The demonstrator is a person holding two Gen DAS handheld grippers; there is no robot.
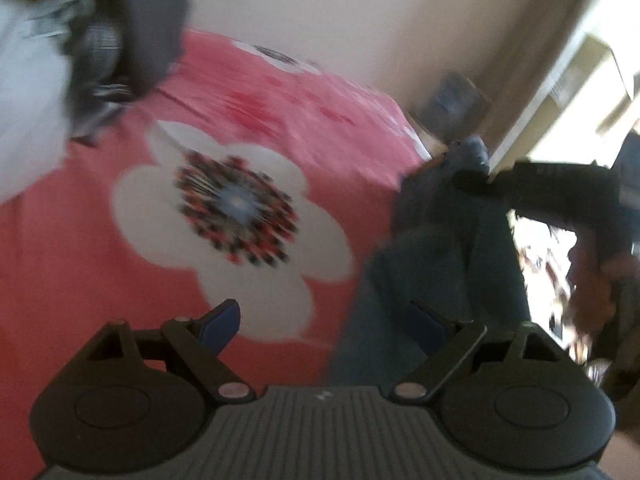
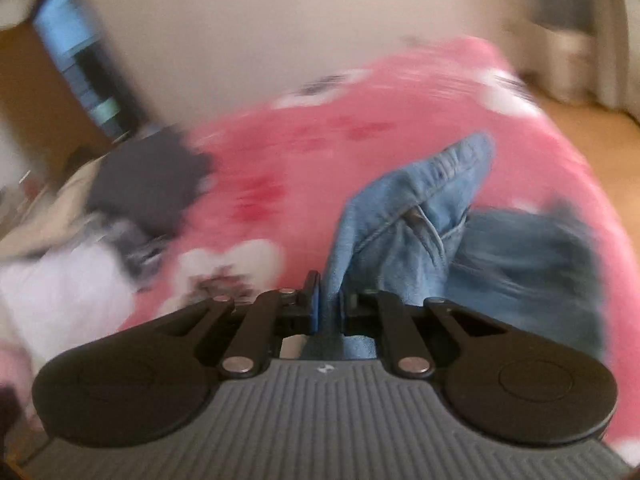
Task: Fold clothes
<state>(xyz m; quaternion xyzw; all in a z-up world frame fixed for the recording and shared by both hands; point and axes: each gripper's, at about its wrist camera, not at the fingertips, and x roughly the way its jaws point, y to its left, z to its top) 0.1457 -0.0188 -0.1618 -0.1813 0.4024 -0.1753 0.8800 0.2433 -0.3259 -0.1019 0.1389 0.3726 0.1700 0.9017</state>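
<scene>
Blue jeans (image 2: 420,216) hang bunched over a pink bedspread (image 2: 304,148), and my right gripper (image 2: 329,300) is shut on a fold of their denim. In the left wrist view the same jeans (image 1: 448,240) drape down at the right, held up by the right gripper (image 1: 476,176) in a person's hand. My left gripper (image 1: 324,320) stands open above the bedspread (image 1: 80,240), its blue pads apart with nothing between them, just left of the jeans. Both views are blurred by motion.
A heap of other clothes, dark grey (image 1: 152,32) and white (image 1: 28,92), lies at the bed's far left, seen also as a grey garment (image 2: 148,184) and white cloth (image 2: 68,292). A beige wall (image 1: 340,8) stands behind the bed. Wooden floor (image 2: 592,136) shows at right.
</scene>
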